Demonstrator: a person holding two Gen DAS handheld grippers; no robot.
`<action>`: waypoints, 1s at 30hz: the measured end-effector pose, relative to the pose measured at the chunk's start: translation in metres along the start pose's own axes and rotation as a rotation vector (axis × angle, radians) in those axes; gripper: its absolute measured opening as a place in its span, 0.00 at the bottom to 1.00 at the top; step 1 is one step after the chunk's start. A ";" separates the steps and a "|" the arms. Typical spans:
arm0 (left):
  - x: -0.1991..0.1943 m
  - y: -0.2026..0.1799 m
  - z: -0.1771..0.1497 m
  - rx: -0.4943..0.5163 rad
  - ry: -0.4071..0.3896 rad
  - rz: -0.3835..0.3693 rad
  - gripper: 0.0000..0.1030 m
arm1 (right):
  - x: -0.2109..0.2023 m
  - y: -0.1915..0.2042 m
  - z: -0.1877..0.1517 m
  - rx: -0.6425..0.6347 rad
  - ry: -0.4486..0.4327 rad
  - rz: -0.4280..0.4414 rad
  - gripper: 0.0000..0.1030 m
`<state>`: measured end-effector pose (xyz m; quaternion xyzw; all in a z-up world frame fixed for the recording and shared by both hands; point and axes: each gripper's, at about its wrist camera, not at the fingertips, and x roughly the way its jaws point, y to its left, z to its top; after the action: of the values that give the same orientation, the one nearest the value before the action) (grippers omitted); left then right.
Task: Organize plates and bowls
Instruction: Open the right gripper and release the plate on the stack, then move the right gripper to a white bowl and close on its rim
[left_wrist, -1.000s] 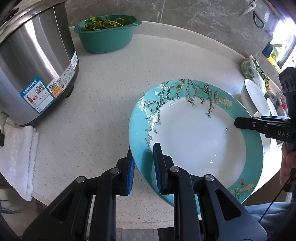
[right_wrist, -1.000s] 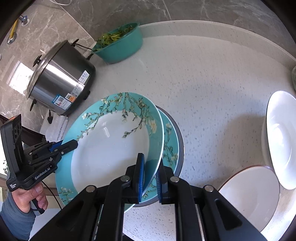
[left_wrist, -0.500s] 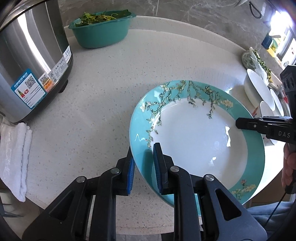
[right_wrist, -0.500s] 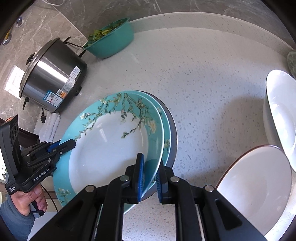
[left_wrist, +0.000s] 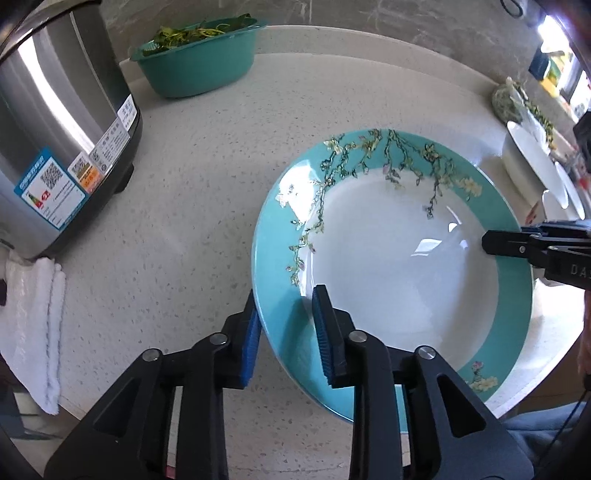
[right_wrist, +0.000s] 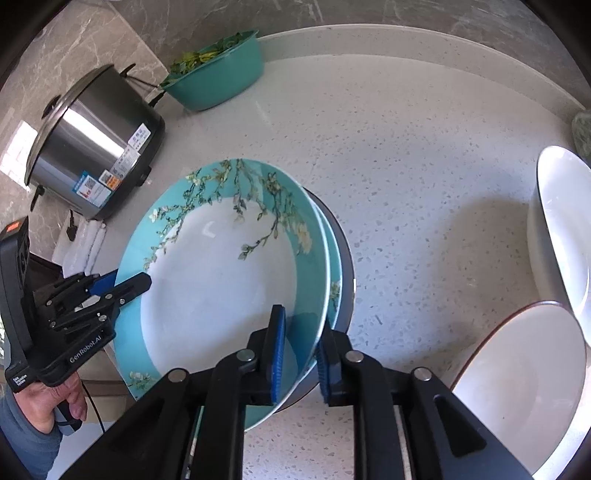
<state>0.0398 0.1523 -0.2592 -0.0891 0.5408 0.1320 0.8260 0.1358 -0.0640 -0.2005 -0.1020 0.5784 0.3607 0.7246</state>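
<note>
The left gripper (left_wrist: 286, 332) has its blue pads spread on either side of the teal plate's (left_wrist: 402, 266) near rim: the left pad (left_wrist: 253, 336) stands outside and under the rim, the right pad (left_wrist: 323, 332) over the white well, with a gap showing between the pads and the rim, so it straddles the plate without pinching it. The right gripper (right_wrist: 298, 345) does the same on the opposite edge, one pad inside the plate (right_wrist: 229, 280) and one outside, the fingers parted with space to the rim; whether any pad touches cannot be told. The plate sits between the two grippers, on top of a second teal plate (right_wrist: 334, 266) whose edge peeks out on the far side, over a dark rim below it. To the right of the right gripper lie a white plate (right_wrist: 524, 373) and, beyond it, a white bowl (right_wrist: 561, 225). Ahead and to the left of the left gripper stand a steel cooker (left_wrist: 55, 122) and a teal basin (left_wrist: 199, 62) of greens, with a white towel (left_wrist: 33, 325) beside the cooker, all on the counter (left_wrist: 207, 184).
</note>
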 end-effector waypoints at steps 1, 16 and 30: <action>0.001 -0.001 0.001 -0.002 0.002 -0.001 0.25 | 0.000 0.002 0.001 -0.001 0.004 -0.008 0.25; 0.012 -0.008 0.000 -0.038 0.011 -0.045 0.66 | 0.003 0.024 0.004 0.014 0.041 -0.081 0.73; -0.054 -0.028 0.037 -0.126 -0.111 -0.307 1.00 | -0.115 -0.039 -0.012 0.158 -0.216 0.126 0.73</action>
<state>0.0604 0.1295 -0.1953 -0.2150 0.4650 0.0425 0.8578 0.1434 -0.1454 -0.1095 0.0314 0.5290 0.3675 0.7643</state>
